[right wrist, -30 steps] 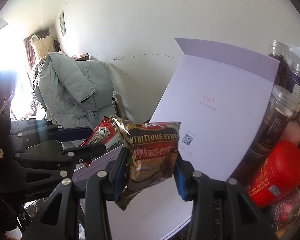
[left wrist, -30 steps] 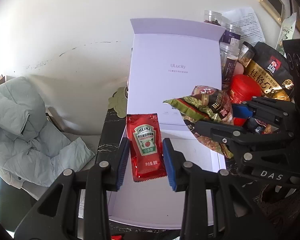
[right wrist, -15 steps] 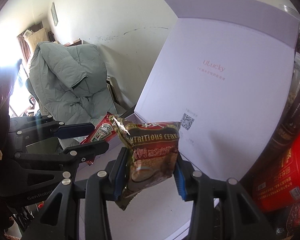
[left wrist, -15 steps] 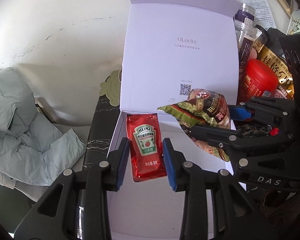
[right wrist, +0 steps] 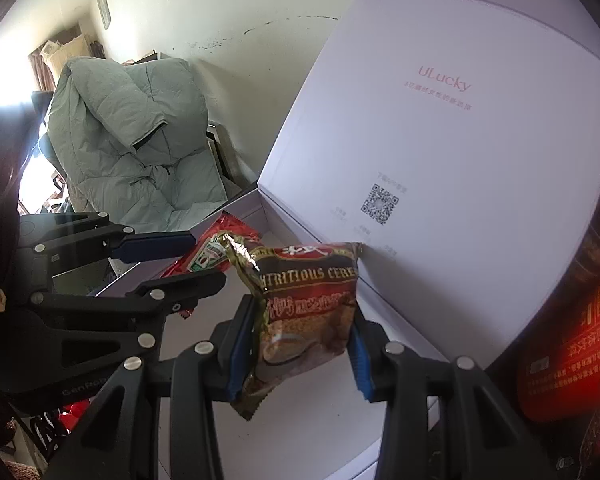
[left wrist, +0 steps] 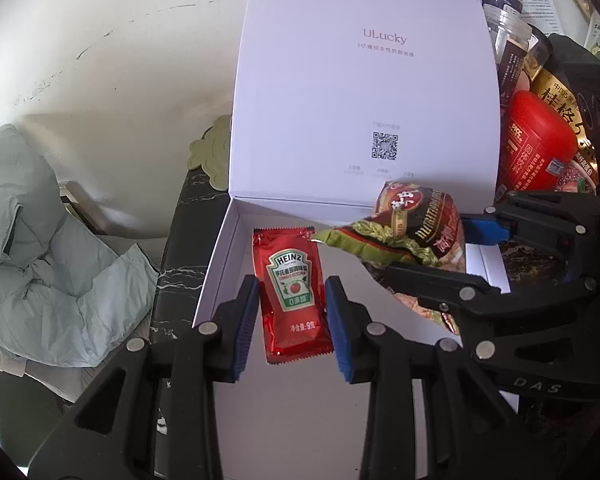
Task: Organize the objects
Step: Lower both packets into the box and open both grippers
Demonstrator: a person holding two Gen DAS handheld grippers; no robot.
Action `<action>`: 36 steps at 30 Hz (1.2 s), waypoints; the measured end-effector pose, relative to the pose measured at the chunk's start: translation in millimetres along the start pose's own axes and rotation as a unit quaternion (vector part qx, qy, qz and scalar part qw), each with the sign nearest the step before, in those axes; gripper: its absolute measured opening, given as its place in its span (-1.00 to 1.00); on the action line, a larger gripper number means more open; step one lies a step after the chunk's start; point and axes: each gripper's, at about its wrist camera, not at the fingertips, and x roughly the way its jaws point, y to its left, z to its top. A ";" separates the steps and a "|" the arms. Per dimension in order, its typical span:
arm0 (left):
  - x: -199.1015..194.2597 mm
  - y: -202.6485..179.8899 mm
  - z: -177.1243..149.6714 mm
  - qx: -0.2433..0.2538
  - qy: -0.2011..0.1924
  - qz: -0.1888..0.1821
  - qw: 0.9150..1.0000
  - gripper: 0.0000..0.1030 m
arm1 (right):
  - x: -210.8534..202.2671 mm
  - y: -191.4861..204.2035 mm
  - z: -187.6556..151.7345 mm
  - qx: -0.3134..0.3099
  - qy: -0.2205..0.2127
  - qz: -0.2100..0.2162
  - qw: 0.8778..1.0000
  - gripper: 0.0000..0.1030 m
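Now that both claws have dropped closer to the open white box (left wrist: 220, 264), its lid filling far more of each view than a second ago, the two packets hang just above the bare floor of the box and look ready to be set down inside. The left claw (left wrist: 291, 322) is closed about as tight as it goes, pinching the red ketchup sachet (left wrist: 290, 292) by its lower half. The right claw (right wrist: 300, 344), jaws a little wider, grips the cereal packet (right wrist: 304, 304), which bulges between the blue pads.
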 end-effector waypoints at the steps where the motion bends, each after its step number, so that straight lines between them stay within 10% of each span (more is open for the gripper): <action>1: 3.9 2.4 1.0 -0.003 0.003 0.000 1.000 -0.38 | 1.1 0.4 -0.4 -0.001 0.002 0.001 1.000 -0.16; 36: 47.8 20.4 -12.3 -0.054 0.065 0.015 0.996 -0.33 | 40.8 -4.4 -12.9 0.015 0.078 -0.014 0.997 -0.13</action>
